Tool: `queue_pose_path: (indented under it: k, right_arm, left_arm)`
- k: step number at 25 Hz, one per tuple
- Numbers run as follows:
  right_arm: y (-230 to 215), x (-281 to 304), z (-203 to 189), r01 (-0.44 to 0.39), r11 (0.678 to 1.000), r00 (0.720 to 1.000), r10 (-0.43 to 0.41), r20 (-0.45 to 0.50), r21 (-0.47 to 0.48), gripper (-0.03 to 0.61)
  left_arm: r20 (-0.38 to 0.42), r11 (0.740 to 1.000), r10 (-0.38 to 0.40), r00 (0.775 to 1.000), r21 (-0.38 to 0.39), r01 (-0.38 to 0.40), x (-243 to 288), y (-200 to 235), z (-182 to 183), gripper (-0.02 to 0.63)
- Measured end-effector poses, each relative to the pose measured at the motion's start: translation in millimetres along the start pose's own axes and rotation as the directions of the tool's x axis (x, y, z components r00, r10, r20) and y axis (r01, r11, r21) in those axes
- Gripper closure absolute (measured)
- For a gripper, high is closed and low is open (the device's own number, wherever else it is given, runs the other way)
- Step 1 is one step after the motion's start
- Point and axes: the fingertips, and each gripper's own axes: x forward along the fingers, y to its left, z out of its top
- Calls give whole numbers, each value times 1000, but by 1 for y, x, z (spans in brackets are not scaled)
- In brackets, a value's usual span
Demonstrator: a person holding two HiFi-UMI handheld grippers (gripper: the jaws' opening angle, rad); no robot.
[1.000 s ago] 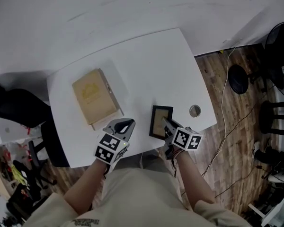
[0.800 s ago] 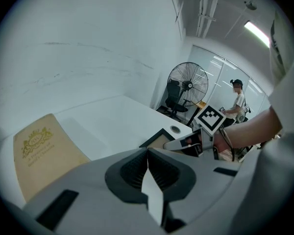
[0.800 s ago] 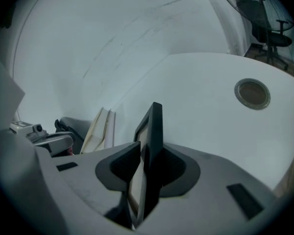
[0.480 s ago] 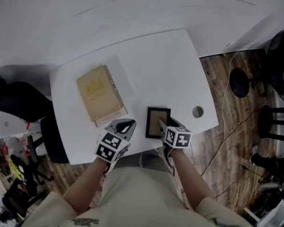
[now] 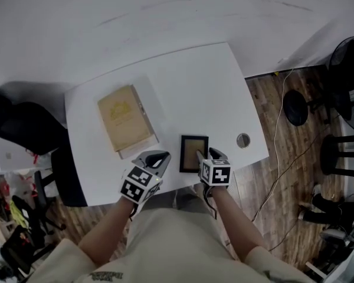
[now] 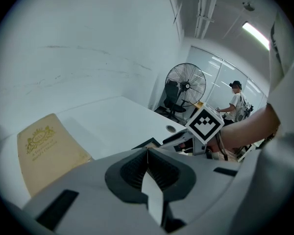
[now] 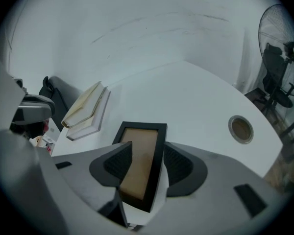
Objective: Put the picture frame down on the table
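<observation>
Near the front edge of the white worktop (image 5: 183,87): small black-rimmed picture frame (image 5: 194,153) with a tan panel, lying flat, its near end clamped between the right tool's (image 5: 205,158) jaws. Left tool (image 5: 156,157) clenched, empty, just beside. Tan hardcover book (image 5: 125,118) back-left.

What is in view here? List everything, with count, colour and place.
table: one, white, against the white wall
picture frame: one, black border with a tan face, at the table's near edge, between the right gripper's jaws
book: one, tan, closed, on the table's left part
cable hole: one, round, grey-rimmed, near the table's right edge
office chair: one, black, left of the table
fan: one, black, standing on the floor to the right
floor: brown wood, with cables lying on it
left gripper: grey, jaws together, empty, over the near edge
right gripper: grey, closed on the frame
forearms: two, bare, bottom of the head view
</observation>
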Motion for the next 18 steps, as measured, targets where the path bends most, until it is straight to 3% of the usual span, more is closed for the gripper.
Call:
queue_pose_path:
  k: [7,12,18]
  right_arm:
    - [18,-57,49,-68,997,980,72,185,-25,476]
    - [36,-110,86,-110,992,939,125,322,-66,531]
    - [58,-176,115,-141,983,879,178,441,-117,538]
  left_arm:
    - [72,999,16,997,48,-20,-19,-3,31,591]
    - [166,998,11,986,61,-21,-44,-11,66,591]
    - [301,995,13,953,91,-42,-88,-25,110,591]
